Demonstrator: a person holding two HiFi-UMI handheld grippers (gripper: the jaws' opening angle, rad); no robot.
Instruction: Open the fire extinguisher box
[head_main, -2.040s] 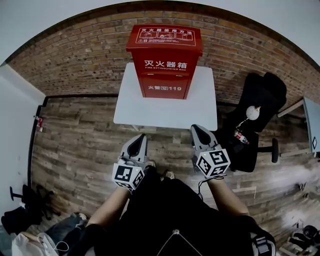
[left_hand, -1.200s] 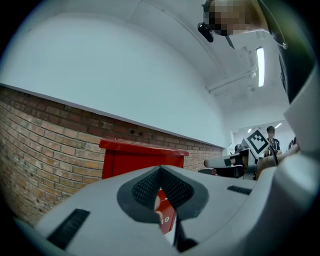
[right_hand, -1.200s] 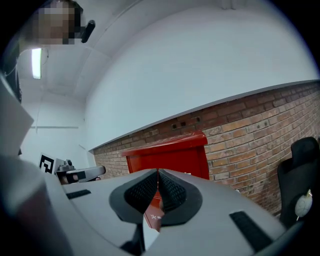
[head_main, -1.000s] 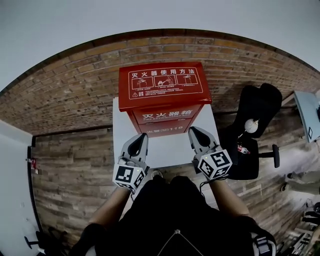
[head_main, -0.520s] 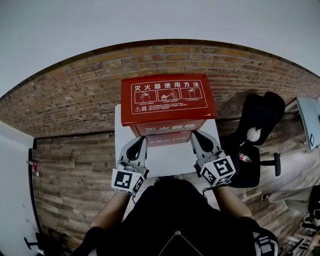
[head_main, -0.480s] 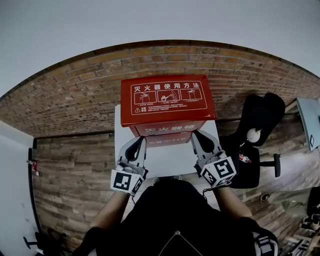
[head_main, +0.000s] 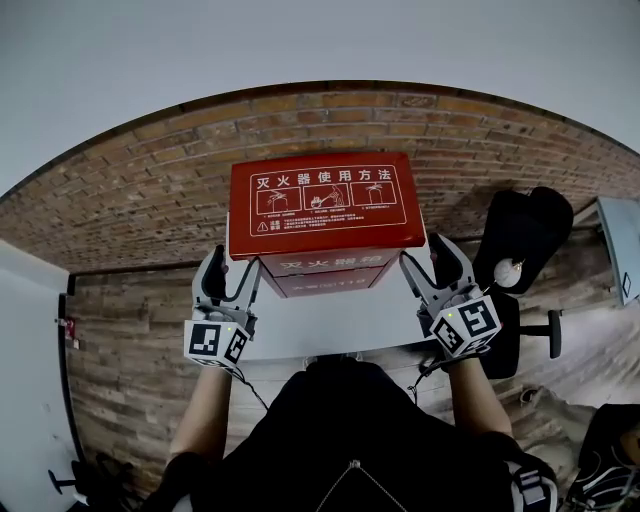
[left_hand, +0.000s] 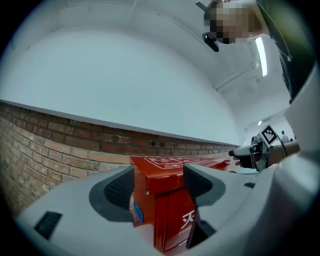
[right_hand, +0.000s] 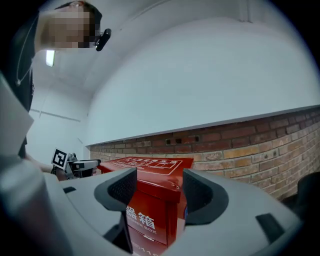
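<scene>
Red fire extinguisher box (head_main: 325, 200), lid shut, is stood on the white tabletop (head_main: 330, 320). Left claw (head_main: 228, 278) and right claw (head_main: 432, 265) are being opened wide at its front corners. A lid corner is framed between each pair of jaws, ungripped.

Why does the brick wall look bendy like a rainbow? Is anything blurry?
Head view: the wide lens bows the brick wall into an arch; the red box is sharp. Left gripper view: the ceiling light glares white, corners go black. Right gripper view: same curve, dark corners.
</scene>
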